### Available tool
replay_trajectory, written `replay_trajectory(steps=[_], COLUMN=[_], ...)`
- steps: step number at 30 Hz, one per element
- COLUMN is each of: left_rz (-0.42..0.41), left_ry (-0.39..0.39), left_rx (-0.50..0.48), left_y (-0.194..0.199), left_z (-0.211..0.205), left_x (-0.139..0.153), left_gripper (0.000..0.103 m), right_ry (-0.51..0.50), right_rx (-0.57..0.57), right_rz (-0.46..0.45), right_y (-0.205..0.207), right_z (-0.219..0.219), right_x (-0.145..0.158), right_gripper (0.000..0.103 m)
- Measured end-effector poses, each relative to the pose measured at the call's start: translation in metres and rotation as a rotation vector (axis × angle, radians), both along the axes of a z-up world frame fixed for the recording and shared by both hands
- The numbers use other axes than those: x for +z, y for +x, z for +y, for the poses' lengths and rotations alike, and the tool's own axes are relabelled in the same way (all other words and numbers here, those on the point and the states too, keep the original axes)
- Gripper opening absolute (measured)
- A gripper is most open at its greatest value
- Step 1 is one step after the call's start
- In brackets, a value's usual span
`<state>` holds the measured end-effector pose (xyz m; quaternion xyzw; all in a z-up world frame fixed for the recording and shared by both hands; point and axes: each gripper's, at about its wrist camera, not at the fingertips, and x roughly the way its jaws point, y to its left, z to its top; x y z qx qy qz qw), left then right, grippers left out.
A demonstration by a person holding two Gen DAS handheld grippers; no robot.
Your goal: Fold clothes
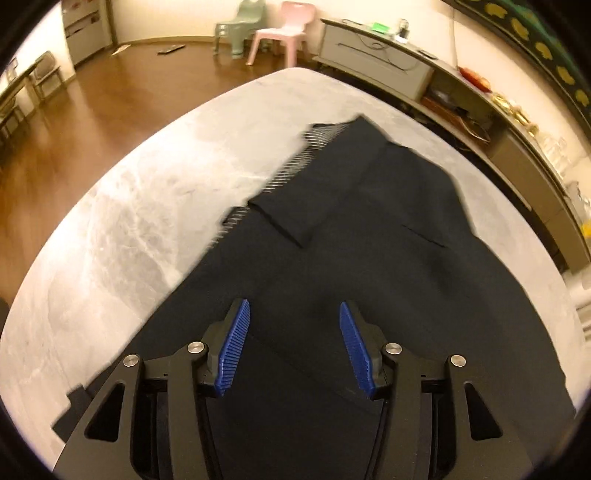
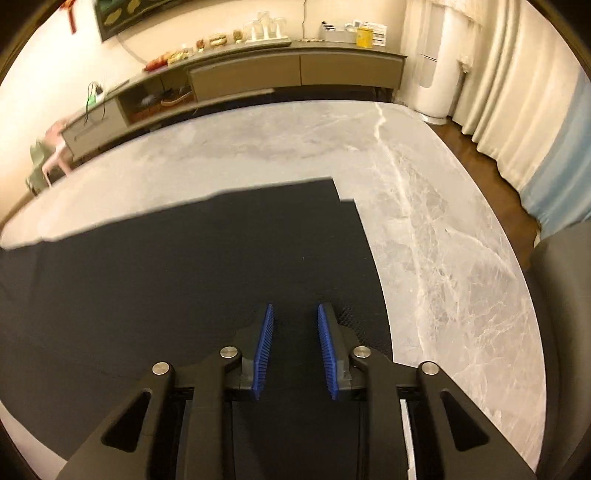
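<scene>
Smooth black garment (image 1: 332,229), white-ribbed edge; veined grey marble table (image 2: 443,229)

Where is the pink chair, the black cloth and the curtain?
Pink chair (image 1: 286,35), left wrist view, on its seat.
Black cloth (image 2: 184,273), right wrist view, on its flat middle.
Curtain (image 2: 517,122), right wrist view, on its folds.

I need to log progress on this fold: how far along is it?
Partly done: the dark garment lies flat on the marble table, with one layer already lapped over near its striped edge. Nothing is in hand; the left gripper and right gripper hover open above it. Further folds look left.
</scene>
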<state>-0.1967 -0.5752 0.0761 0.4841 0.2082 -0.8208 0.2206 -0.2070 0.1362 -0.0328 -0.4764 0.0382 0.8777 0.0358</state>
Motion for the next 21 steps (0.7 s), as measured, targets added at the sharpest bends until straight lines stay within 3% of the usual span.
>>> replay_trajectory(steps=[3,6,9,13,16,19,20,21], left_rz=[0.021,-0.018,-0.057,-0.065,-0.047,-0.017,-0.015,-0.013], left_ry=[-0.023,-0.006,-0.083,-0.099,-0.050,-0.036,-0.035,-0.034], left_rx=[-0.157,-0.234,-0.153,0.022,0.011,-0.062,-0.086,-0.110], left_y=[-0.013,-0.031,-0.042,-0.031,-0.025,-0.027,-0.028,-0.029], left_z=[0.036,0.049,0.032,-0.005,-0.010,0.005,0.010,0.014], left_x=[0.007,-0.010,-0.021,-0.027,-0.026,-0.017,-0.016,-0.015], left_gripper=[0.060,0.061,0.065,0.065,0.065,0.065,0.065,0.065], right_ry=[0.022,0.045,0.061,0.081,-0.001,-0.024,-0.010,0.009], right_rx=[0.047,0.060,0.053,0.013,-0.069,-0.105,-0.093,-0.076], right_rz=[0.031,-0.043,-0.051,-0.008,0.046,0.020,0.019,0.020], right_y=[-0.013,-0.037,-0.052,-0.050,-0.042,-0.046,-0.047,-0.048], right_z=[-0.013,-0.018,-0.016,0.005,0.039,0.057,0.054,0.049], right_x=[0.004,-0.013,-0.020,-0.016,-0.004,-0.015,-0.016,-0.017], right_gripper=[0.048,0.048,0.043,0.043,0.050,0.051,0.048,0.038])
